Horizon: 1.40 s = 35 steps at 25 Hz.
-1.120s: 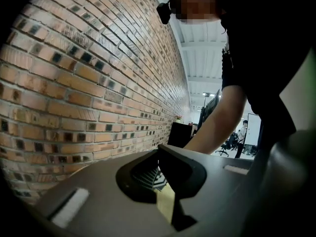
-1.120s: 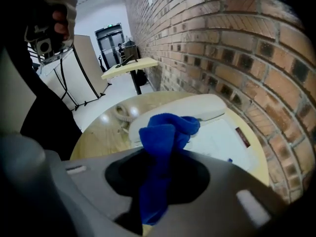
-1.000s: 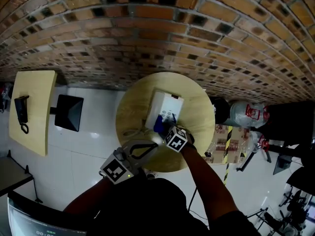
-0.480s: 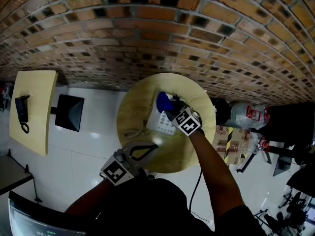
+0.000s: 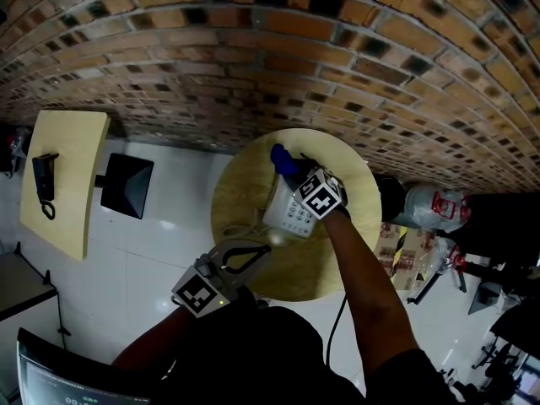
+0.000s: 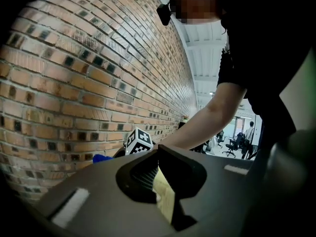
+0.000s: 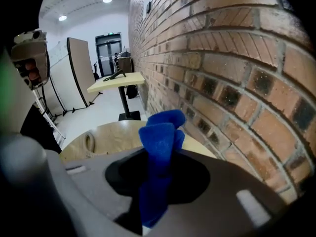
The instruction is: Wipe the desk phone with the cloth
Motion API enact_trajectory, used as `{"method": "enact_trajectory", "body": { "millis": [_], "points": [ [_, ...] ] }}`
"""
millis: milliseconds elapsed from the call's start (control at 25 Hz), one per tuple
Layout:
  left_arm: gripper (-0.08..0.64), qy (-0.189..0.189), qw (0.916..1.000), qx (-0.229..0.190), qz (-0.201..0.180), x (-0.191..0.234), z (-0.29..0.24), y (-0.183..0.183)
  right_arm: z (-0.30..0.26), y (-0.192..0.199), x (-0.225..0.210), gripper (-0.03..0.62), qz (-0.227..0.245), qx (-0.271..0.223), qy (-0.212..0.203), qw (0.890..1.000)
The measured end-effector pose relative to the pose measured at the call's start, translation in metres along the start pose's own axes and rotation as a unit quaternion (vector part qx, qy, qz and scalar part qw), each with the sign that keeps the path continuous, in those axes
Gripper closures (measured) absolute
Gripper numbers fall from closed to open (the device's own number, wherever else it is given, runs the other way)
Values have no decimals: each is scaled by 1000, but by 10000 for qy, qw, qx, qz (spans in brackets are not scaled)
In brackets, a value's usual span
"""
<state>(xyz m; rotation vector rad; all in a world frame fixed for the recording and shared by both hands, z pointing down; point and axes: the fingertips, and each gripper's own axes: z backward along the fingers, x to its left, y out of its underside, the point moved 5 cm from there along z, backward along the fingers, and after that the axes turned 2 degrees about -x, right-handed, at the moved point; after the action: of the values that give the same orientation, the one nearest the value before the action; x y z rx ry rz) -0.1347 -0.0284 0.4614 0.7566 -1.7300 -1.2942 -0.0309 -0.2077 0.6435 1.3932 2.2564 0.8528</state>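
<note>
Right claw (image 5: 293,174) has swept along the desk phone (image 5: 289,215) to its far end.
Round bench (image 5: 243,199) carries the phone at centre; blue cloth (image 5: 281,158), pinched in that claw, sits at its far edge; left claw (image 5: 246,258) closed, empty, aside. One pass judged done; more wiping likely remains.

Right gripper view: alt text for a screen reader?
The right gripper is shut on a bunched blue cloth that sticks up ahead. Beyond it lie a round wooden table and, at right, a brick wall.
</note>
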Motion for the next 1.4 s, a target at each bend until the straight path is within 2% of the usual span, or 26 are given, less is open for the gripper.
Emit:
{"method": "enact_trajectory", "body": {
  "millis": [400, 600, 760, 840, 1000, 1160, 1280, 1400],
  "points": [
    [558, 42, 10000, 9, -67, 6, -9, -4, 9, 17, 98, 497, -174, -202, -532, 9982],
    [558, 122, 9999, 42, -95, 1, -12, -4, -2, 40, 153, 497, -457, -131, -933, 9945],
    [558, 158, 9997, 166, -59, -6, -11, 0, -12, 62, 181, 497, -558, 120, -1196, 9912],
    [558, 196, 9995, 219, -59, -10, -11, 2, -7, 70, 184, 497, -738, 72, -1196, 9900],
    [558, 368, 9989, 174, -210, -17, -18, 3, 22, 79, 165, 497, -1181, -340, -859, 9887],
    [558, 534, 9983, 171, -138, -30, -29, 2, 72, 109, 122, 497, -1592, -489, -171, 9859],
    [558, 671, 9975, 151, -146, -40, -37, 2, 110, 152, 84, 497, -1885, -330, 424, 9806],
    [558, 772, 9966, 245, -135, -47, -42, 6, 126, 206, 56, 497, -2179, 140, 817, 9724]
  ]
}}
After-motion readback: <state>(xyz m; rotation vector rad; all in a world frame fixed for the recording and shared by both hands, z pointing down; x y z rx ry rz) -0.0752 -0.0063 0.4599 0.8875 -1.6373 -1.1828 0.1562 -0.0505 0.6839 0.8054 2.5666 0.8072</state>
